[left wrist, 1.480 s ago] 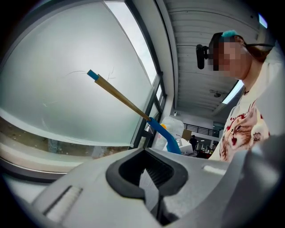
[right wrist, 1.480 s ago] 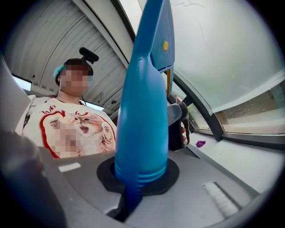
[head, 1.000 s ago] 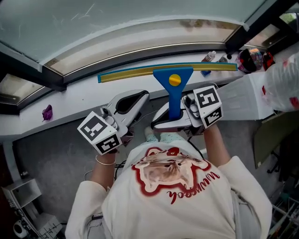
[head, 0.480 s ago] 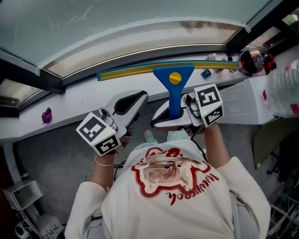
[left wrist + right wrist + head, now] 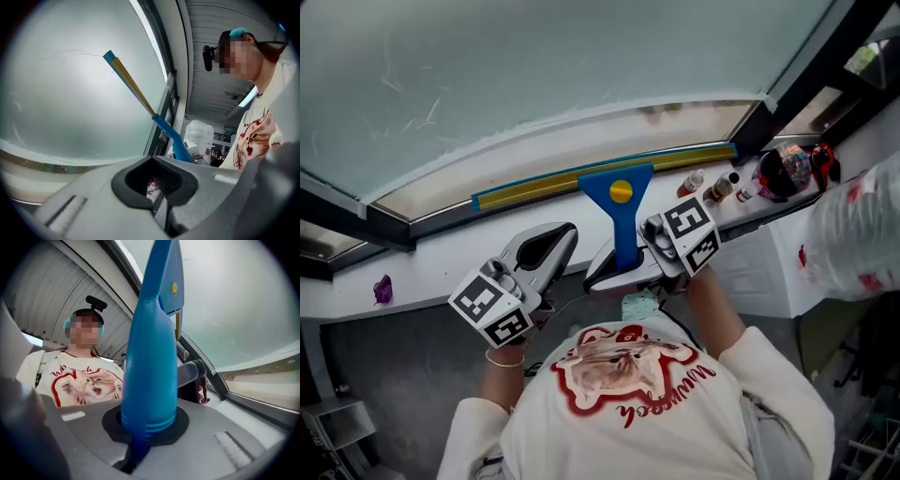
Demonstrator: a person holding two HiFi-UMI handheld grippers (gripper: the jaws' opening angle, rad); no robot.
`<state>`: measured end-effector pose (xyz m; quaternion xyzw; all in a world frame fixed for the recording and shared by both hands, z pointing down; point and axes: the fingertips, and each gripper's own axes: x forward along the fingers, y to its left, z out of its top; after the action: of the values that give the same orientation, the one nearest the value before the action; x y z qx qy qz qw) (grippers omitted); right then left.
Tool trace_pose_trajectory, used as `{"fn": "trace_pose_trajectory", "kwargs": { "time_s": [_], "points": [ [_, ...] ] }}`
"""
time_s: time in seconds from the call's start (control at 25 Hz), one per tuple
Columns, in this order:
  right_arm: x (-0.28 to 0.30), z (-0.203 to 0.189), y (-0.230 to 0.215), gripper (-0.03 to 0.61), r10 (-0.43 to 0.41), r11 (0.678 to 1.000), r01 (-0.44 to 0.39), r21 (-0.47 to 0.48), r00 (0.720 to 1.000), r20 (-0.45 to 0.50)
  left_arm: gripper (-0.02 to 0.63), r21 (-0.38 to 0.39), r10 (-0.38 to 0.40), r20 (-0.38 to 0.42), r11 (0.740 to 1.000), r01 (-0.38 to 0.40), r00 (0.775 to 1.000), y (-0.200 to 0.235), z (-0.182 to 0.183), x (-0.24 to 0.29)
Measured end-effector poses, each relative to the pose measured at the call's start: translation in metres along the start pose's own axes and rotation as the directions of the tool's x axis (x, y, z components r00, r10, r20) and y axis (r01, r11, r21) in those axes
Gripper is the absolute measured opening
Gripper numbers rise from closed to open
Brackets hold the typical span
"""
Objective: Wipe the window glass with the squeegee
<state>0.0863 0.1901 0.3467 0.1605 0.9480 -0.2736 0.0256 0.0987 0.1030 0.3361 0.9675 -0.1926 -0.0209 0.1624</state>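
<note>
Right gripper view shows the right gripper (image 5: 147, 430) clamped round the base of the blue squeegee (image 5: 152, 352) handle, which stands straight up out of the jaws. In the head view the yellow-edged blade (image 5: 534, 190) stretches sideways across the bottom of the window glass (image 5: 534, 66), just above the white sill (image 5: 441, 267). Whether its whole edge touches the pane I cannot tell.

To wipe well, the grip should stay firm, the handle tilted so the blade sits flat along its full length, and the stroke should run straight with even pressure. The blade's right end is near the small bottles (image 5: 712, 184) on the sill and should steer clear of them. The left gripper (image 5: 152, 190), jaws together on nothing, hangs beside the handle and should keep out of the path.
</note>
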Motion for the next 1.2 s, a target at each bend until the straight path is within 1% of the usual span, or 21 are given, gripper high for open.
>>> {"fn": "trace_pose_trajectory", "kwargs": {
  "time_s": [0.12, 0.2, 0.32, 0.44, 0.56, 0.72, 0.92, 1.08, 1.2],
  "points": [
    [-0.050, 0.019, -0.009, 0.023, 0.022, 1.000, -0.022, 0.007, 0.998, -0.056, 0.000, 0.014, 0.011, 0.049, 1.000, -0.012, 0.999, 0.008, 0.020, 0.055],
    [-0.082, 0.035, -0.011, 0.024, 0.037, 0.999, -0.038, -0.012, 0.996, -0.083, 0.000, 0.027, 0.013, 0.082, 1.000, -0.016, 0.997, 0.012, 0.033, 0.091],
    [-0.123, 0.058, -0.012, 0.023, 0.041, 0.999, -0.044, -0.027, 0.996, -0.085, 0.000, 0.023, 0.023, 0.104, 0.999, -0.026, 0.994, 0.014, 0.043, 0.134],
    [-0.154, 0.067, -0.012, 0.023, 0.052, 0.998, -0.053, -0.017, 0.996, -0.070, 0.000, 0.029, 0.034, 0.079, 0.999, -0.037, 0.996, 0.011, 0.043, 0.163],
    [-0.178, 0.073, -0.018, 0.024, 0.071, 0.997, -0.072, -0.006, 0.996, -0.048, 0.000, 0.035, 0.036, 0.071, 0.999, -0.039, 0.997, 0.015, 0.048, 0.185],
    [-0.186, 0.080, -0.034, 0.025, 0.066, 0.998, -0.066, 0.015, 0.998, -0.007, 0.000, 0.021, -0.011, 0.047, 1.000, 0.010, 0.999, 0.018, 0.052, 0.195],
    [-0.179, 0.090, -0.045, 0.025, 0.050, 0.999, -0.050, 0.015, 0.999, 0.021, 0.000, 0.035, -0.069, -0.027, 0.997, 0.070, 0.997, 0.032, 0.055, 0.198],
    [-0.190, 0.107, -0.053, 0.028, 0.030, 1.000, -0.030, -0.010, 0.999, 0.041, 0.000, 0.053, -0.117, -0.053, 0.991, 0.120, 0.992, 0.042, 0.065, 0.213],
    [-0.217, 0.125, -0.051, 0.028, 0.015, 0.999, -0.014, -0.046, 0.999, 0.033, 0.000, 0.065, -0.158, -0.058, 0.985, 0.162, 0.986, 0.042, 0.072, 0.242]
  ]
}}
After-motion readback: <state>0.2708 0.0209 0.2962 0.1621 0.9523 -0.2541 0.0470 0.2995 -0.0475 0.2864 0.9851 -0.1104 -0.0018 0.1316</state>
